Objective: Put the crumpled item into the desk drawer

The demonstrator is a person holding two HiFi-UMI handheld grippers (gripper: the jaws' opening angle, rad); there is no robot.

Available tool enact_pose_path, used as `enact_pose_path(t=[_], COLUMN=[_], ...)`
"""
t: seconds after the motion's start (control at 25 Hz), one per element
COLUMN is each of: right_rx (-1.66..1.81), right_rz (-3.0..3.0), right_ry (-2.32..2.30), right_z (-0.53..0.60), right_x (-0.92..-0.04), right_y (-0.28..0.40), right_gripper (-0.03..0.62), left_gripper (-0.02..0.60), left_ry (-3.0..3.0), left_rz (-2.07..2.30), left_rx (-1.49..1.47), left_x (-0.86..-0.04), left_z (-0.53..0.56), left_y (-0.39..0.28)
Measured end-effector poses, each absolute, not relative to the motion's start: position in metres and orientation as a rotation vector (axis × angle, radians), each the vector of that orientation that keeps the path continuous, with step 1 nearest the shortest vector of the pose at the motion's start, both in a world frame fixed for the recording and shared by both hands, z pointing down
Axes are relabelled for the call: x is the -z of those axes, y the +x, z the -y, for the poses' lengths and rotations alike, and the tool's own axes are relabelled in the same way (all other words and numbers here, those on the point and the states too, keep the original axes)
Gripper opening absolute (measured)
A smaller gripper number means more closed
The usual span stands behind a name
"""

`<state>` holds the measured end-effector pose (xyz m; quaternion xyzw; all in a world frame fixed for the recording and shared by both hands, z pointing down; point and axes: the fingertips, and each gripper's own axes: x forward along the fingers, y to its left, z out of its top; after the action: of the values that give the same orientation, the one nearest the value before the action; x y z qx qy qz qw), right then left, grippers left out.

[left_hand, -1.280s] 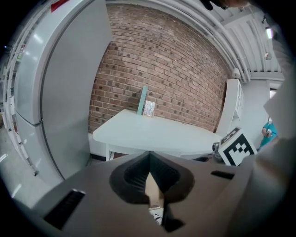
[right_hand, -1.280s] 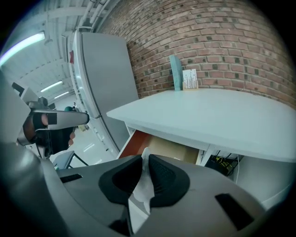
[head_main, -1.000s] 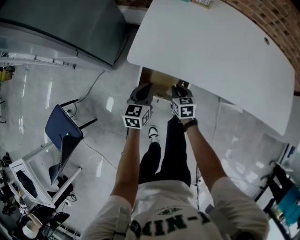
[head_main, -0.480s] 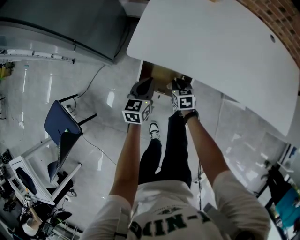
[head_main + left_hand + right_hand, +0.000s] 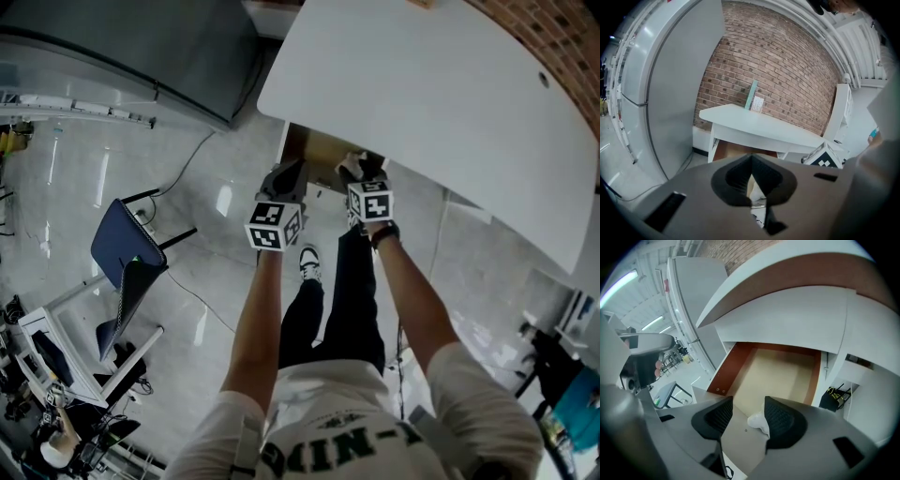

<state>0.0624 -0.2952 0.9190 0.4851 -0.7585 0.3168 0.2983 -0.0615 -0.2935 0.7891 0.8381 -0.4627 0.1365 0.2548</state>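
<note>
Under the desk (image 5: 441,103) the drawer (image 5: 783,371) stands open. The left gripper (image 5: 751,180) is closed and empty. The right gripper (image 5: 747,414) is opening its jaws at the drawer's six o'clock end, with the crumpled wad (image 5: 758,421) against its three o'clock pad. The wad looks light and soft, so a gentle pinch across its middle should hold

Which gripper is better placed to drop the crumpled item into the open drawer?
Right. The right gripper is at the drawer with the crumpled item between its opening fingers; the left gripper is shut and empty.
</note>
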Motion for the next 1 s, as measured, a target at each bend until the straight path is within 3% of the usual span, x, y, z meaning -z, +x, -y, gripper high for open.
enact_pose_path(t=[0.32, 0.76, 1.0], right_rx=[-0.81, -0.757, -0.692], right_rz=[2.058, 2.125, 2.169], right_ry=[1.29, 1.422, 1.536], right_z=[0.283, 0.26, 0.257], right_x=[-0.877, -0.753, -0.685], right_y=[0.064, 0.063, 0.071], right_gripper=[0.192, 0.19, 0.155], left_gripper=[-0.006, -0.006, -0.006], left_ry=[2.263, 2.287, 2.31], left_rz=[1.322, 1.397, 1.452], left_rx=[-0.303, -0.319, -0.271], left_x=[-0.745, -0.659, -0.603], left_z=[0.291, 0.276, 0.268], left_y=[-0.073, -0.085, -0.091])
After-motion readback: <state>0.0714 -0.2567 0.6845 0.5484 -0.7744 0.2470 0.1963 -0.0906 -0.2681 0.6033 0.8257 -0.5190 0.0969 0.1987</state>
